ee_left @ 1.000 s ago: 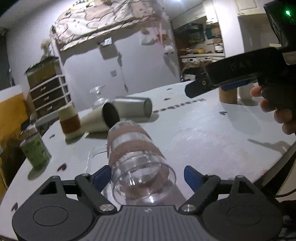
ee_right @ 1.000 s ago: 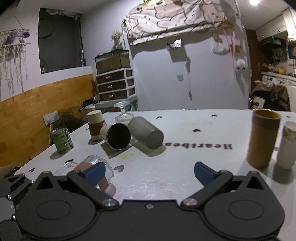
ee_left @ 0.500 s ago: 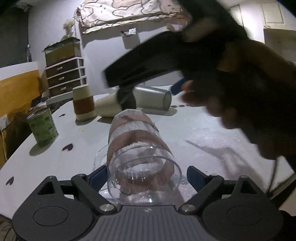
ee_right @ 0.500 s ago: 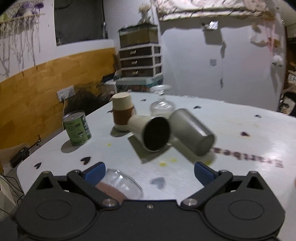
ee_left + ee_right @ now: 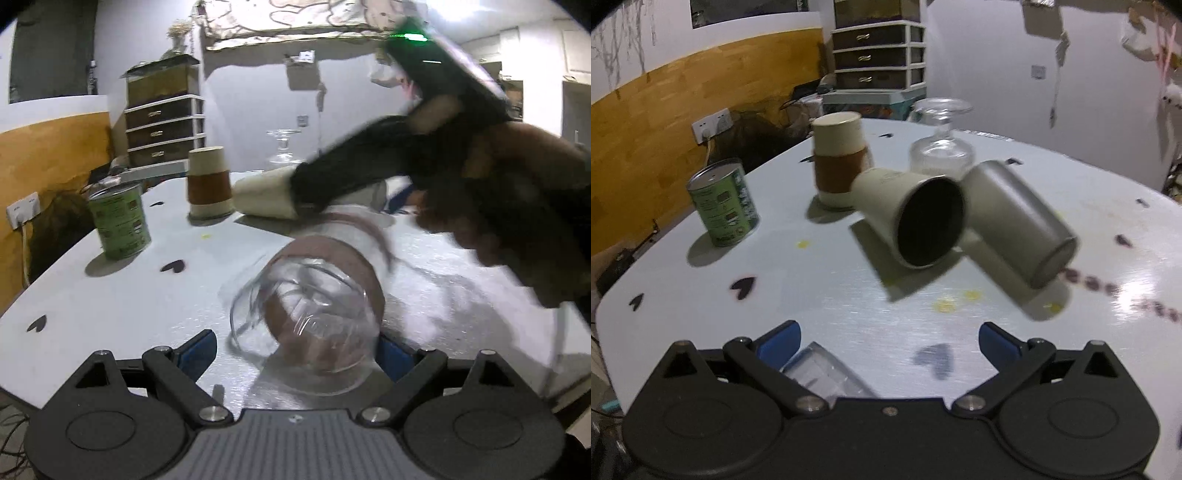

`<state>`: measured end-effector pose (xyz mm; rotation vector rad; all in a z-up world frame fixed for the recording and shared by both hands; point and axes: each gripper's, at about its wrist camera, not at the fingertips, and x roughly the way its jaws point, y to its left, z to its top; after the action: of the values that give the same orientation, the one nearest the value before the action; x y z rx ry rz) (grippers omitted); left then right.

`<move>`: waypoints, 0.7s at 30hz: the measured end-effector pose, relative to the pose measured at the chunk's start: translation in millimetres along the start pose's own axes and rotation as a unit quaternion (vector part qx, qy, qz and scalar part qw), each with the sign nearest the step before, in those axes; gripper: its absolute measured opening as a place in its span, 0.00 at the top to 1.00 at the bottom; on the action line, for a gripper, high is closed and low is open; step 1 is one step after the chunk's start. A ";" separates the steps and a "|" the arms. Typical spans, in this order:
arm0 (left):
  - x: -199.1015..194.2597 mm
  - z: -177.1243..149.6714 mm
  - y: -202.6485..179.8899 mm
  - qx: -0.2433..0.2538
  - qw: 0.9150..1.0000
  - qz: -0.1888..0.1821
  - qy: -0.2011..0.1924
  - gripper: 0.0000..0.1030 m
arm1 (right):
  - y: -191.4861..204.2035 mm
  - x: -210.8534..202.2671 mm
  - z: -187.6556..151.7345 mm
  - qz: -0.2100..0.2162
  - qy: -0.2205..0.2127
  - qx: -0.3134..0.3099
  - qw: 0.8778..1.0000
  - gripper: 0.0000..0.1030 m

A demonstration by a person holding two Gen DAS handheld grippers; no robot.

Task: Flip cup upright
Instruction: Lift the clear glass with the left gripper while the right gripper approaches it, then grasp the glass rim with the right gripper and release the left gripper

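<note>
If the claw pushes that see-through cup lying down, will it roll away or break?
The clear cup lies on its side on the smooth white table, so it would probably roll. It looks like glass, so a hard knock might crack it. Its brown band may give the left claw some grip.

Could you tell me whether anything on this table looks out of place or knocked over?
Yes. Three cups lie on their sides: the clear glass cup between the open left gripper fingers, plus the cream cup and the grey cup leaning together mid-table. The banded cup and the wine glass stand upside down.
</note>
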<state>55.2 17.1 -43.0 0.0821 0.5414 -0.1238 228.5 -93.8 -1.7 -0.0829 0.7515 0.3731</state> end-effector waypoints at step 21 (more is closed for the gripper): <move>24.3 29.3 22.9 -0.094 0.994 0.045 -0.027 0.11 | -69.4 -67.4 -95.2 0.028 0.022 0.110 0.993 0.00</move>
<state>93.9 34.2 -29.5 -0.0797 0.4913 0.0131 146.4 -198.2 -29.5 0.1383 0.8359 0.3414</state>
